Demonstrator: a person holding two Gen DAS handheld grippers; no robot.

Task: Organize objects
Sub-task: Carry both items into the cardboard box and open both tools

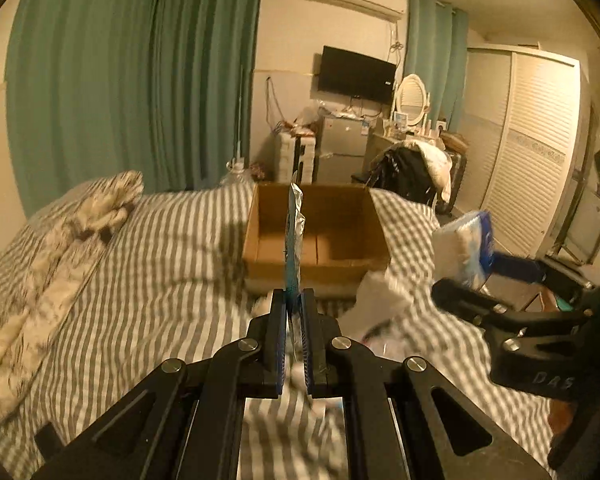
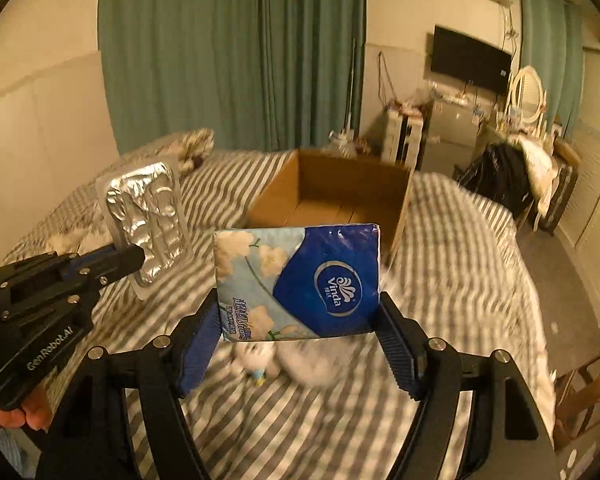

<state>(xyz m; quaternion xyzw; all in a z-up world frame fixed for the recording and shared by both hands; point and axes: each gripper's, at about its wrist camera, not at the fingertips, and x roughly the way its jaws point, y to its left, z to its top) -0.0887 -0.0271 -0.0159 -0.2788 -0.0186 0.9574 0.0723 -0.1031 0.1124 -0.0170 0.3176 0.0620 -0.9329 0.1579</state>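
My left gripper [image 1: 294,300] is shut on a silver foil blister pack [image 1: 294,236], seen edge-on in its own view and flat-on in the right wrist view [image 2: 148,220]. It is held above the striped bed, short of an open, empty cardboard box [image 1: 320,276]. My right gripper [image 2: 300,320] is shut on a blue Vinda tissue pack [image 2: 300,280], held above the bed in front of the same box [image 2: 398,224]. In the left wrist view the tissue pack [image 1: 466,246] is right of the box. The left gripper also shows in the right wrist view [image 2: 134,258].
Small white and blue items [image 2: 260,364] lie blurred on the striped bedding [image 1: 160,280] under the grippers. A patterned pillow [image 1: 60,260] lies at left. Green curtains [image 1: 140,80], a wardrobe [image 1: 532,148], a chair with clothes [image 1: 412,172] and a wooden chair [image 2: 588,392] stand around the bed.
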